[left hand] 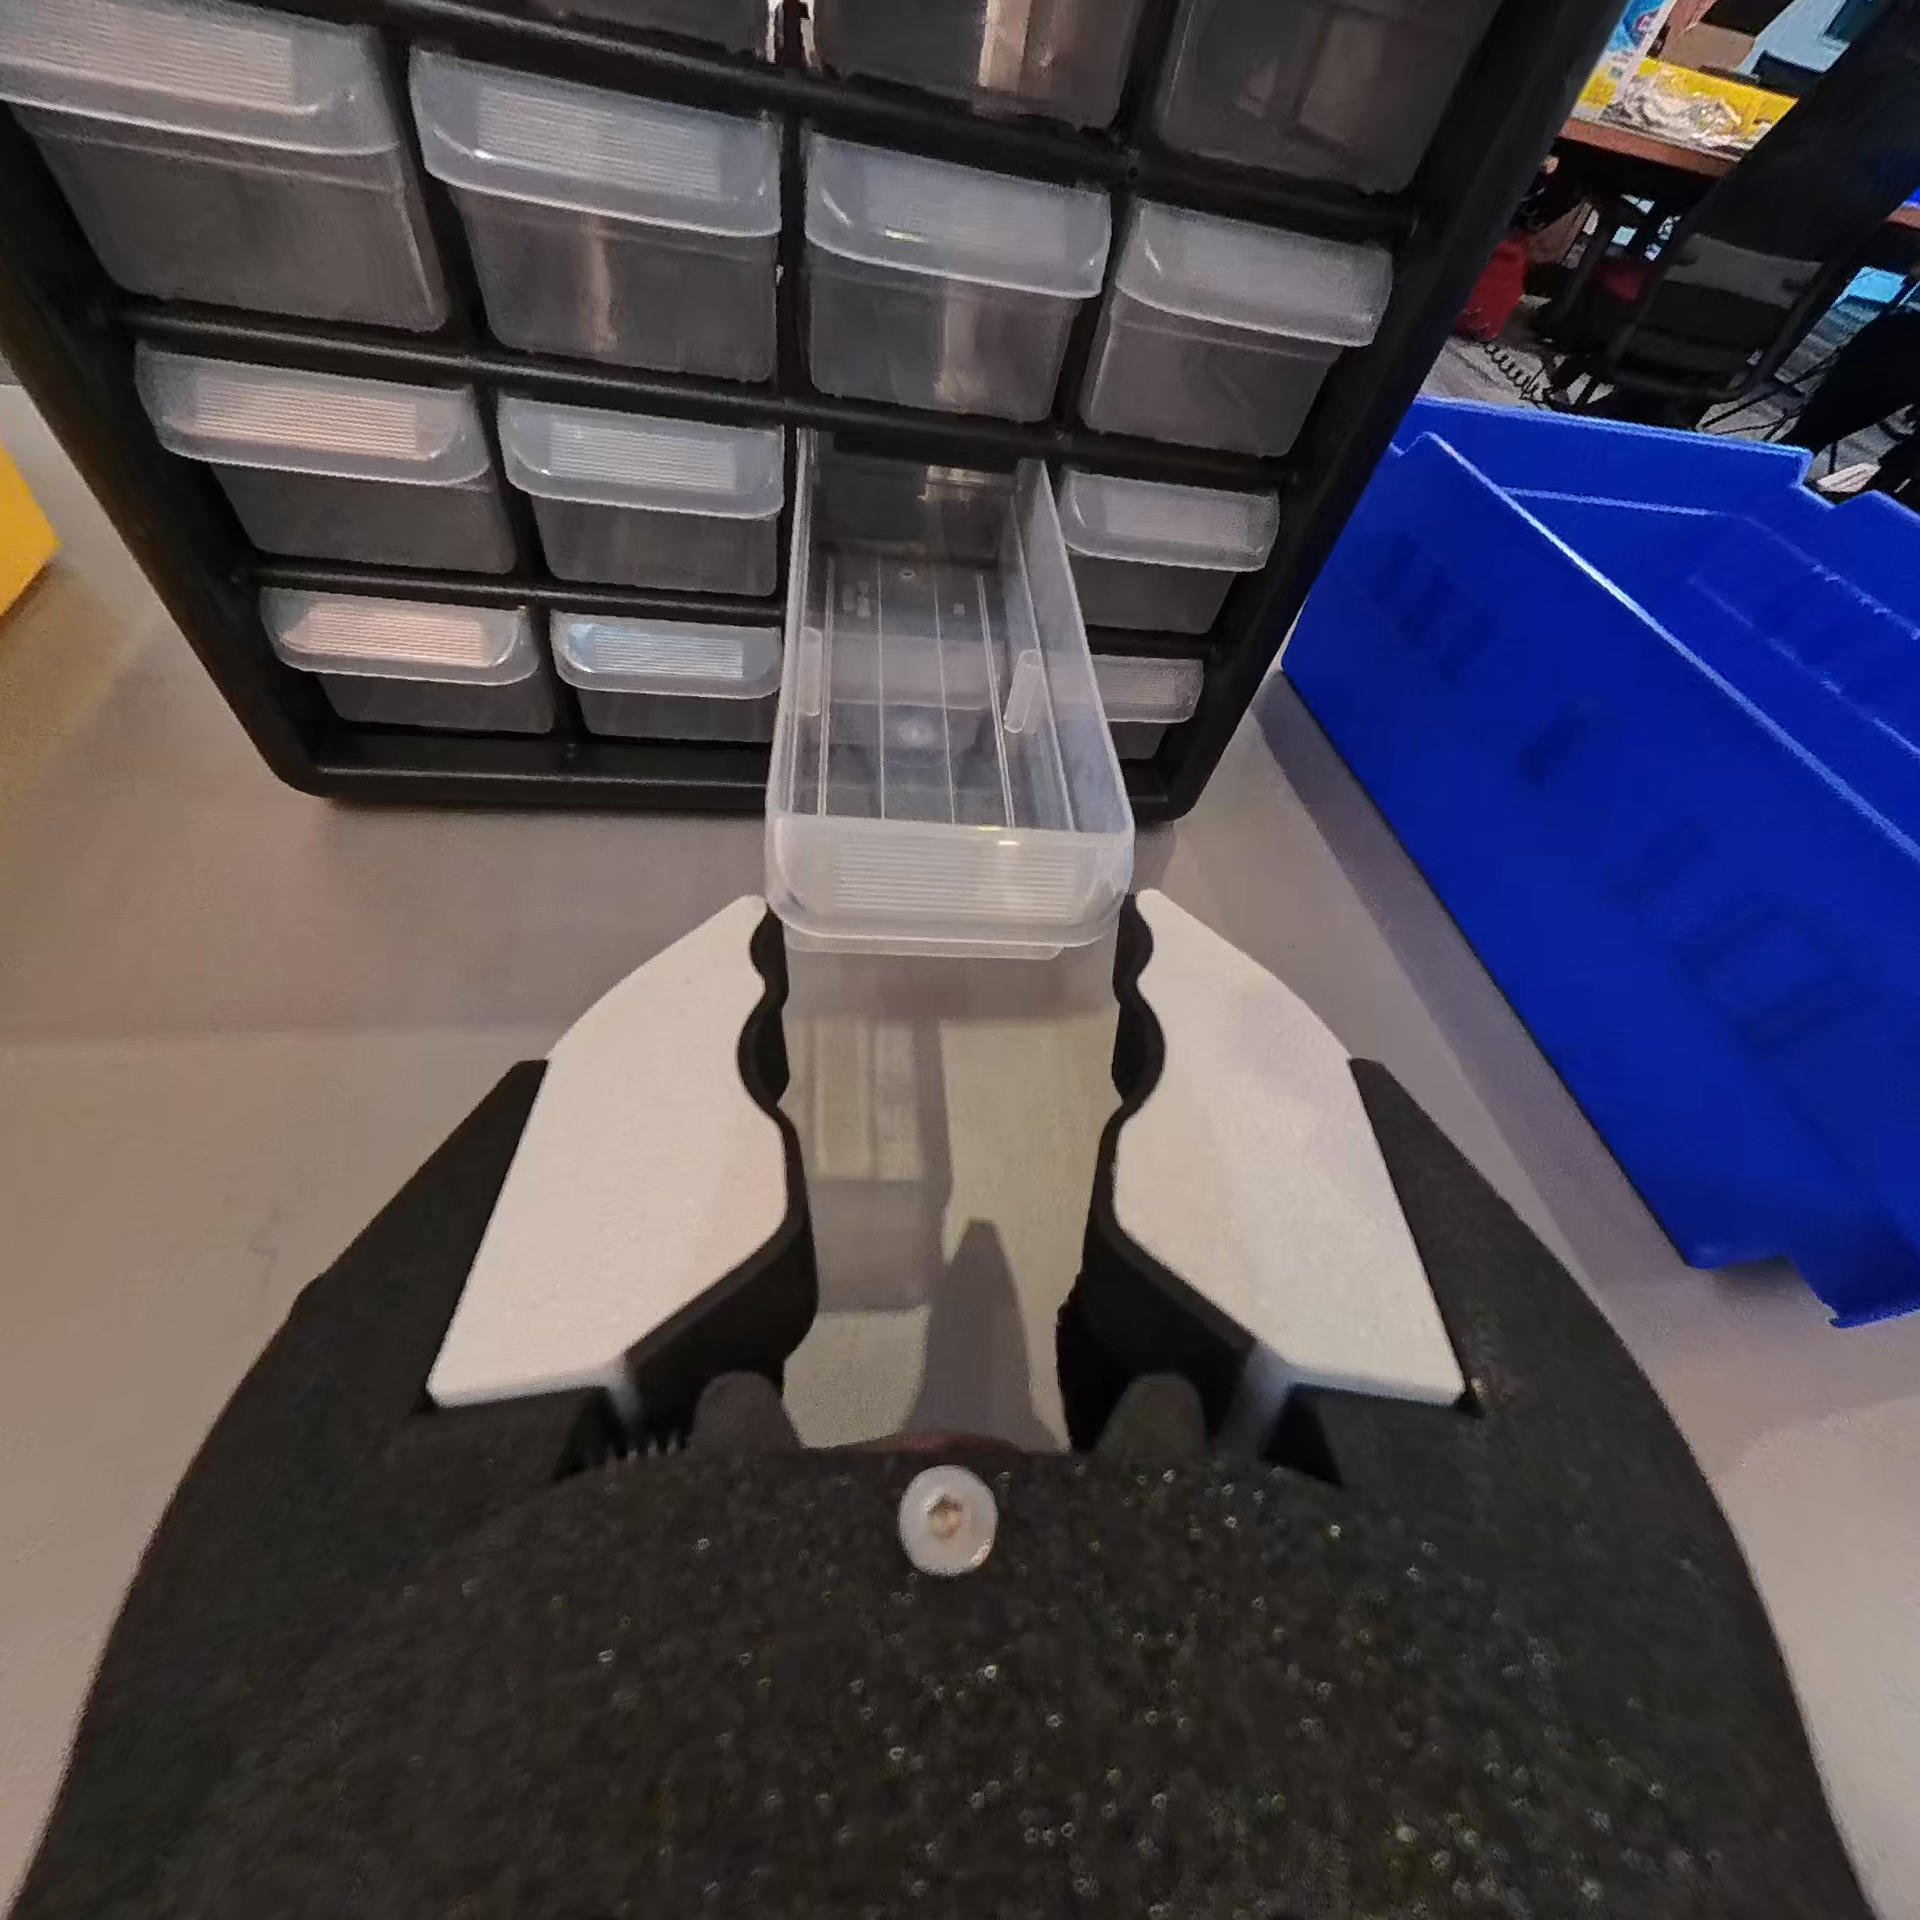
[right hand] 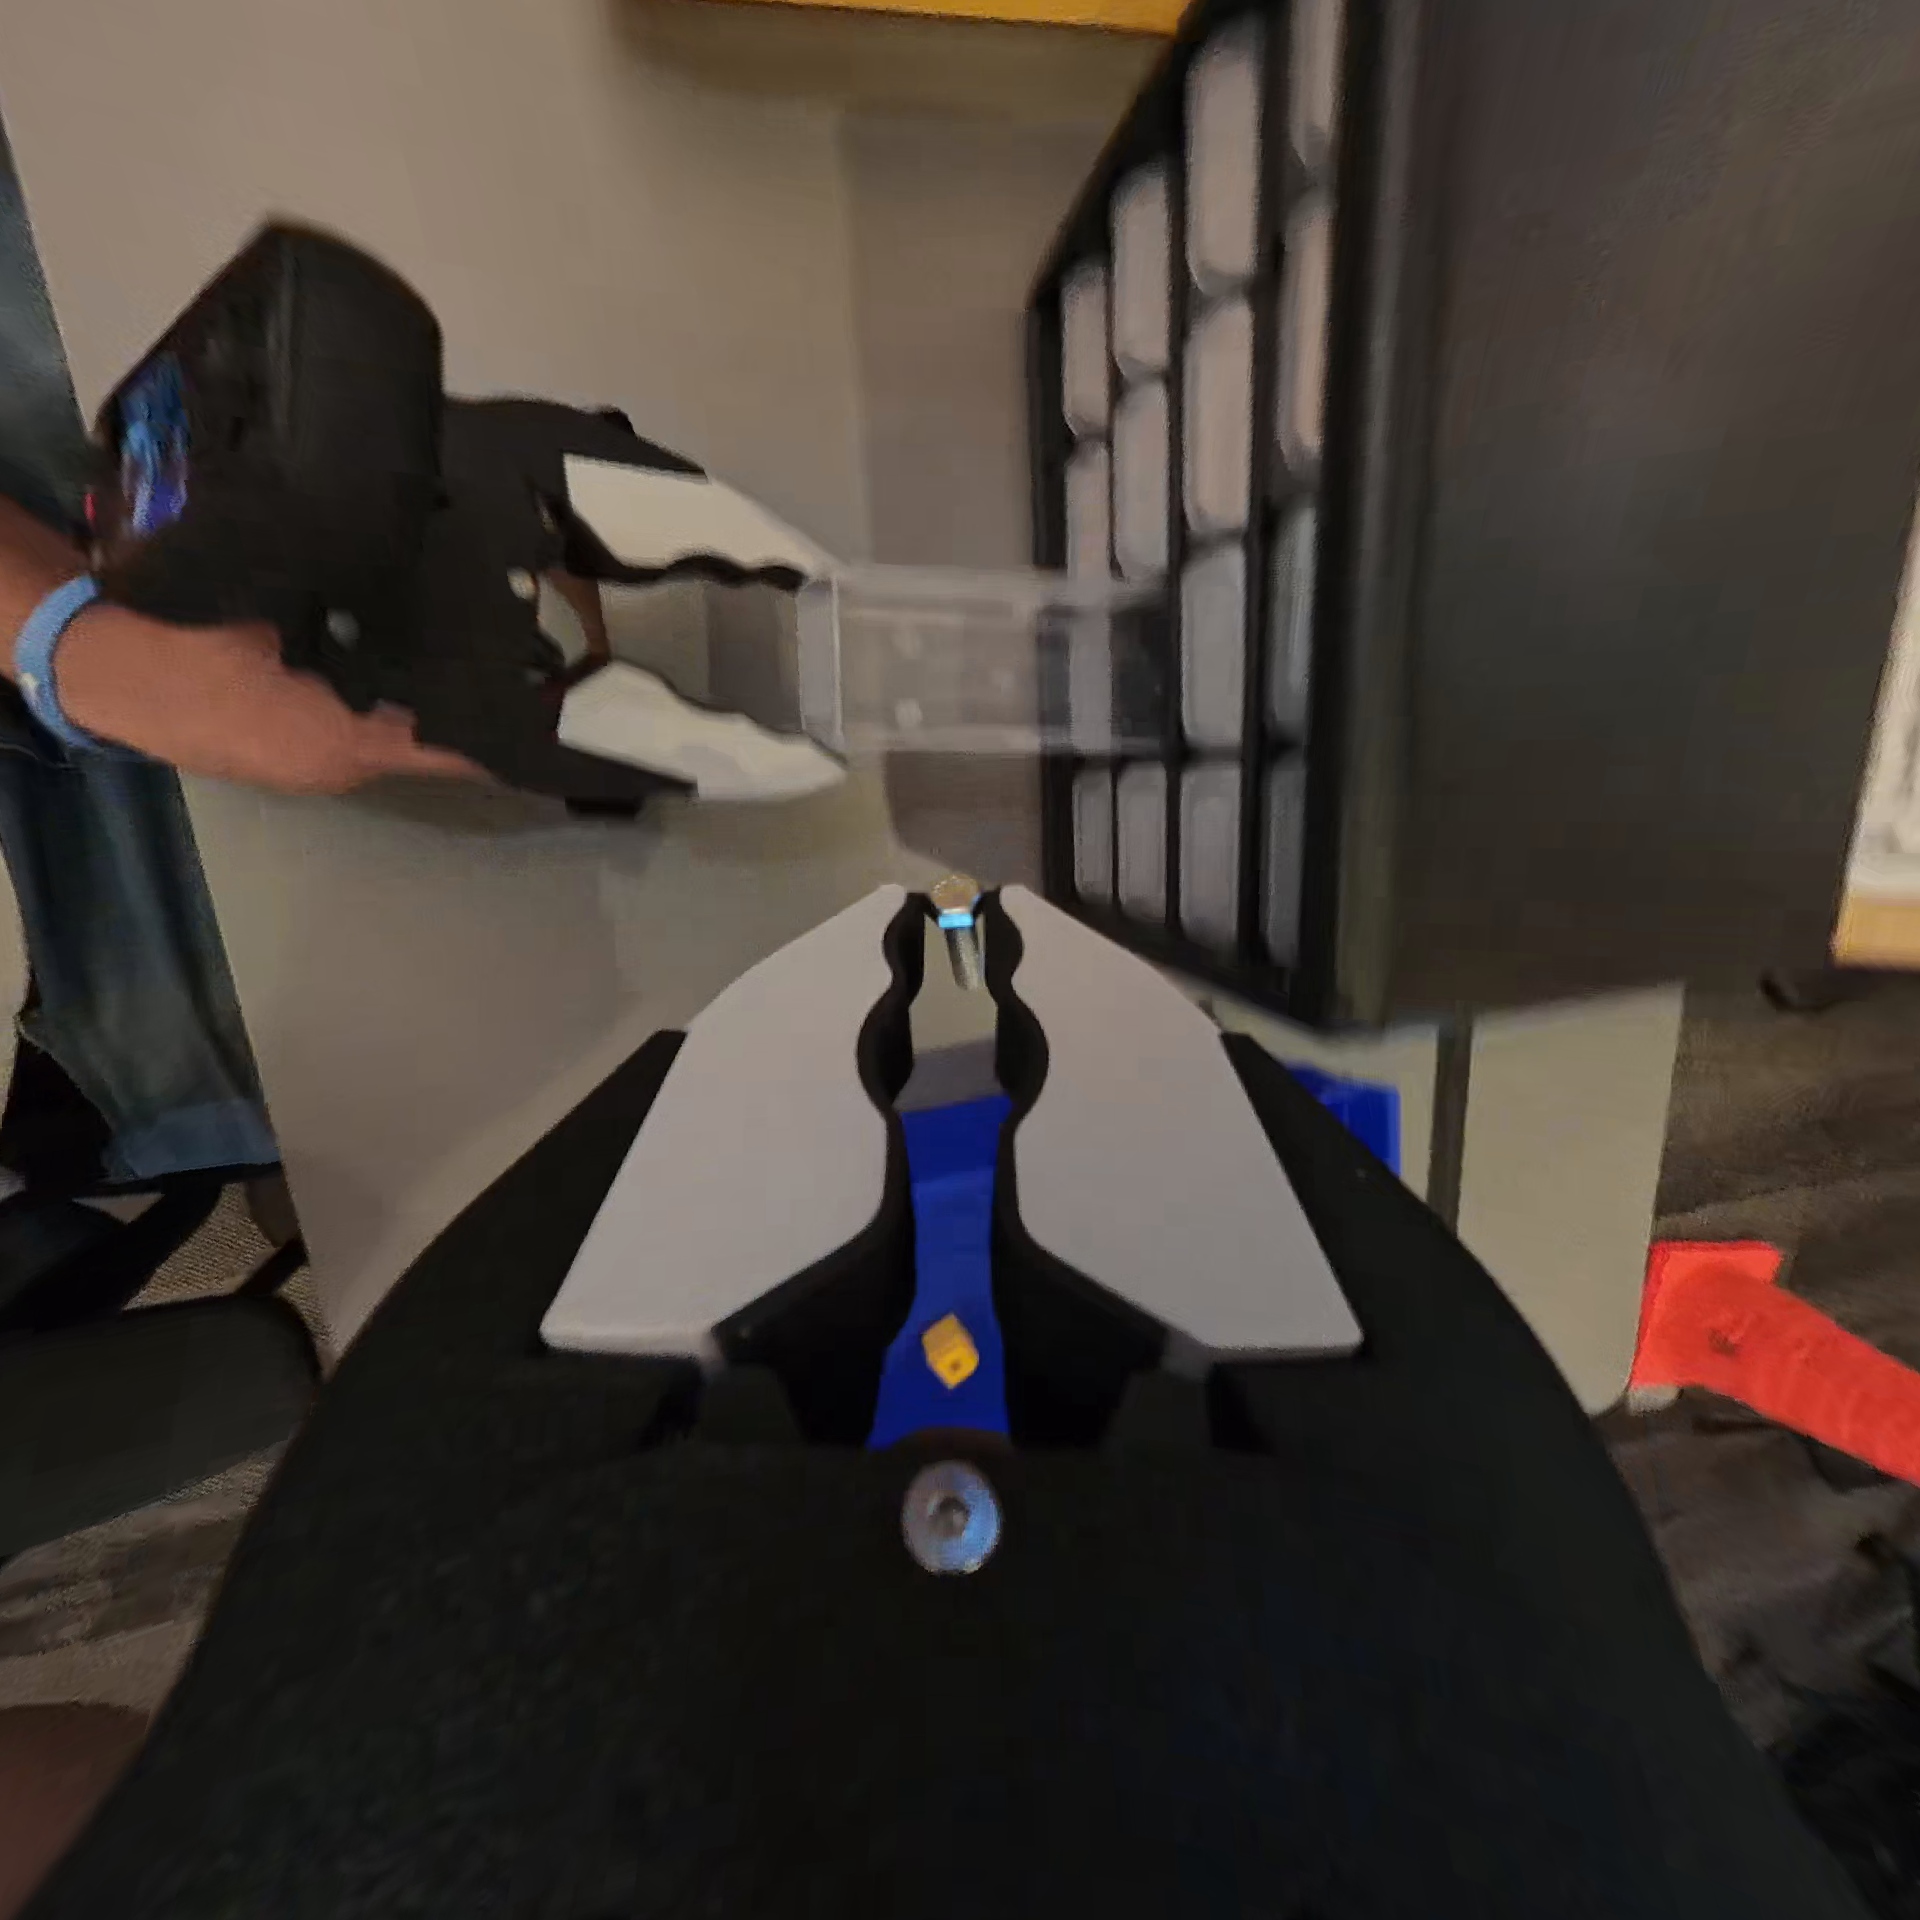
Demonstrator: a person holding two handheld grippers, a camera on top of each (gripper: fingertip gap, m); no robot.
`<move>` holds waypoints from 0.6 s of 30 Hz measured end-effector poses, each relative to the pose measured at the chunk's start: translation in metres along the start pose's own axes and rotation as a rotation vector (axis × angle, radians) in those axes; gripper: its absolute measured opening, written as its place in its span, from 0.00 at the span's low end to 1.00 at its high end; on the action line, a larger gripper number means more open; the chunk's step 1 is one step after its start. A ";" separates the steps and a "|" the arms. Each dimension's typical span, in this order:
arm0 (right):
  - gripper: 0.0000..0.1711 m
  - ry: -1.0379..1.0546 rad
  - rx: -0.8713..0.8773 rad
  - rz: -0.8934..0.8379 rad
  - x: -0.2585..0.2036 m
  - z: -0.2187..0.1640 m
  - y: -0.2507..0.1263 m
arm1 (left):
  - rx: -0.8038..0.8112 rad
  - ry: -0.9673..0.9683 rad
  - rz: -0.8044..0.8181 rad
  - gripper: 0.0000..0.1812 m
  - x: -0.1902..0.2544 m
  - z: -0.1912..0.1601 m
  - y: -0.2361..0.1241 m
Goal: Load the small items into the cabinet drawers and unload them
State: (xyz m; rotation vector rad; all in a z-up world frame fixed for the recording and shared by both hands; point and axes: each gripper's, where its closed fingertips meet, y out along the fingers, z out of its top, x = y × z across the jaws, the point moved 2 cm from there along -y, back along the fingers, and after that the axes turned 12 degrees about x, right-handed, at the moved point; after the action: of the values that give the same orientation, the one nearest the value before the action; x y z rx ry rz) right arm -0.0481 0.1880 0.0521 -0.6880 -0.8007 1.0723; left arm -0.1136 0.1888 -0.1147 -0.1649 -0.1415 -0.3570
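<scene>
Grey tabletop [left hand: 312, 935] carries a yellow object [left hand: 21, 530] at the far left edge, then a black cabinet [left hand: 312, 727] of clear drawers, where one pulled-out drawer [left hand: 945, 727] juts toward the left gripper [left hand: 943, 925], whose fingers are spread on either side of its front without clearly pressing it. Right of the cabinet sits a blue bin [left hand: 1621, 831], and near it the right gripper [right hand: 954, 914] has its fingers pinched on a small metal bolt [right hand: 958, 940], held above the bin, where a little yellow piece [right hand: 951, 1351] lies.
</scene>
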 end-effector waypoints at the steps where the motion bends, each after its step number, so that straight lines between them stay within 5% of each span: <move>1: 0.06 0.039 -0.012 -0.024 0.003 -0.016 -0.013 | 0.000 -0.001 0.000 0.33 0.000 0.000 0.000; 5: 0.06 0.219 -0.176 -0.082 0.022 -0.112 -0.026 | 0.003 0.003 0.007 0.33 -0.002 0.002 0.003; 11: 0.06 0.522 -0.365 -0.037 0.037 -0.252 0.033 | -0.007 -0.010 0.010 0.33 0.000 0.006 0.010; 18: 0.06 0.611 -0.459 0.007 0.024 -0.303 0.067 | -0.018 0.002 0.000 0.33 -0.003 0.005 0.017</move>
State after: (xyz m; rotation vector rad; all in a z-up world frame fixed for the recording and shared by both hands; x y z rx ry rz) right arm 0.1792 0.2018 -0.1604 -1.3286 -0.5044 0.6203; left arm -0.1107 0.2062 -0.1130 -0.1820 -0.1365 -0.3584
